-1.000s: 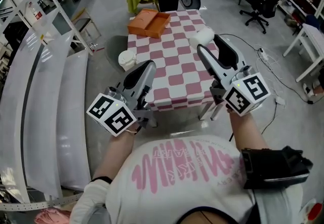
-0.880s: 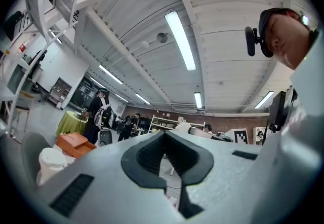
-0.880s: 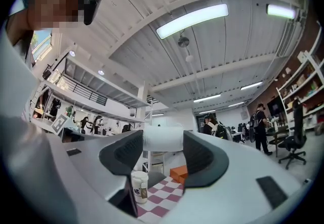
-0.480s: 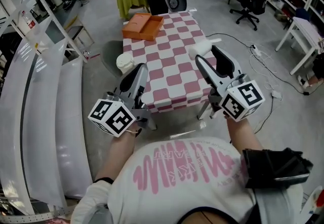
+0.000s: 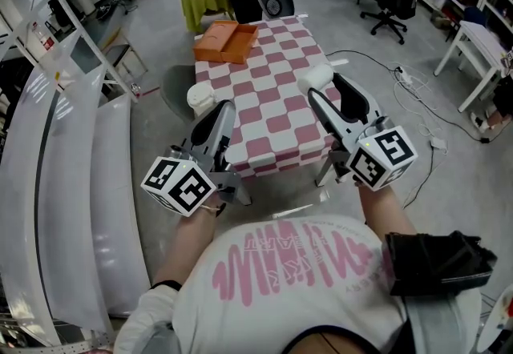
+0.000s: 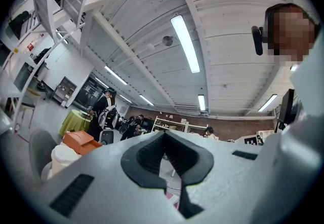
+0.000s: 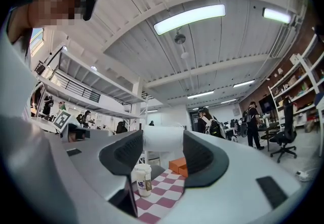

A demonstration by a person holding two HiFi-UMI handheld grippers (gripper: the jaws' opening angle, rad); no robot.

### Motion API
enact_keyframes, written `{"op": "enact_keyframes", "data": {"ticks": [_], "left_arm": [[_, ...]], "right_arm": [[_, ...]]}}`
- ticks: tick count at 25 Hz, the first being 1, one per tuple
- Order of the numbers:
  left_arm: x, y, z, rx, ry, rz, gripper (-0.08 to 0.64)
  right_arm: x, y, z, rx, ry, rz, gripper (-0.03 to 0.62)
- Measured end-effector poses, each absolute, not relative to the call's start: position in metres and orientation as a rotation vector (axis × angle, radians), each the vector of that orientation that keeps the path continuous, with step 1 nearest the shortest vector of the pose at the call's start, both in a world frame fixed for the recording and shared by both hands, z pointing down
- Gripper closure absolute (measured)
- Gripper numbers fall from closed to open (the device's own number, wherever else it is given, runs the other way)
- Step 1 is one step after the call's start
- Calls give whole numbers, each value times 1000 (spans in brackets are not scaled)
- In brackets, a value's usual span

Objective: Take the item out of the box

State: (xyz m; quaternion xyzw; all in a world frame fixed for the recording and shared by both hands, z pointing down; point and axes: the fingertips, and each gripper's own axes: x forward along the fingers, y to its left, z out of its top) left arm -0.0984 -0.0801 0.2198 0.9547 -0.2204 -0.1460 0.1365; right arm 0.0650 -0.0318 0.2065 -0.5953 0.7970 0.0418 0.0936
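Orange box (image 5: 227, 38): at the far left corner of the checked table (image 5: 272, 108). It is open, with the lid flap laid out beside it. The inside is too small to make out.
White cup (image 5: 201, 96): lidded and labelled, at the table's left edge. Its contents are hidden.
White roll (image 7: 163, 139): out of the box, held crosswise above the table's right edge, well apart from the box.
Right gripper (image 5: 325, 84): jaws wide, both pads pressing on the white roll.
Left gripper (image 5: 223, 112): jaws closed tip to tip and empty, by the table's near left corner.
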Motion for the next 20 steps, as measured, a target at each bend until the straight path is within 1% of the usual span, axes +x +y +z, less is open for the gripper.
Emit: {"op": "enact_keyframes", "data": {"ticks": [20], "left_arm": [[-118,-78,222,2754,-618,-433,552]], "right_arm": [[55,-31,209,-1811,2348,129,344]]}}
